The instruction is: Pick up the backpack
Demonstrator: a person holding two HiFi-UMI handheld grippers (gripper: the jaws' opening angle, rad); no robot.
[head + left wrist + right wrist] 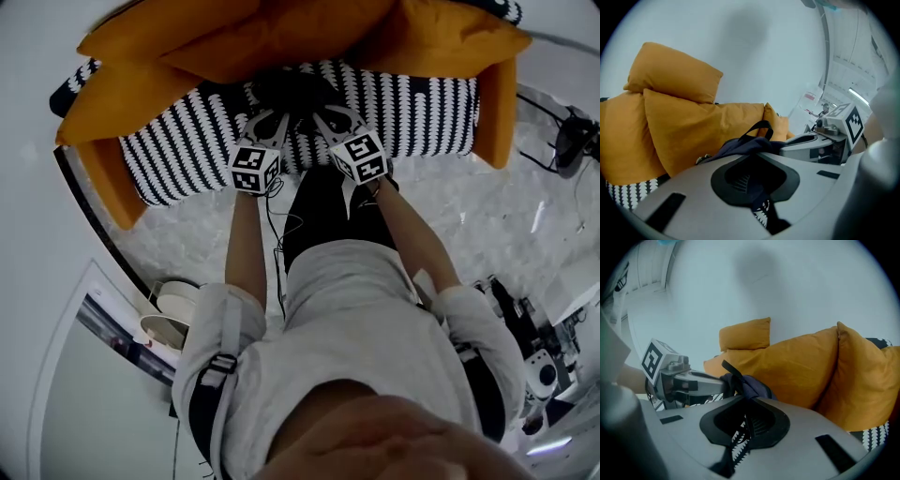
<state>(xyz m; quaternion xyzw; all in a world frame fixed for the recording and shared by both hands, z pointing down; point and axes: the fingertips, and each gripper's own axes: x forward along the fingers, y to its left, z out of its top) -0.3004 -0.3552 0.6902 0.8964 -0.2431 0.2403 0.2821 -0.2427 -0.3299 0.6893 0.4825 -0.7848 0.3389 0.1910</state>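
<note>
Two tools meet over the middle of the sofa [422, 112] seat in the head view. The left tool [272, 122] and right tool [323, 120] sit side by side, both tipped down onto the dark backpack [295, 92]. It lies mid-seat just in front of the sofa's orange cushions [281, 37], equally near each tool. In the left gripper view the left tool [757, 180] is clenched on dark backpack [745, 146] fabric, its carry loop standing toward the cushions. In the right gripper view the right tool [745, 420] likewise pinches a strap of the backpack [752, 383]. The lift probably goes straight up off the seat.
</note>
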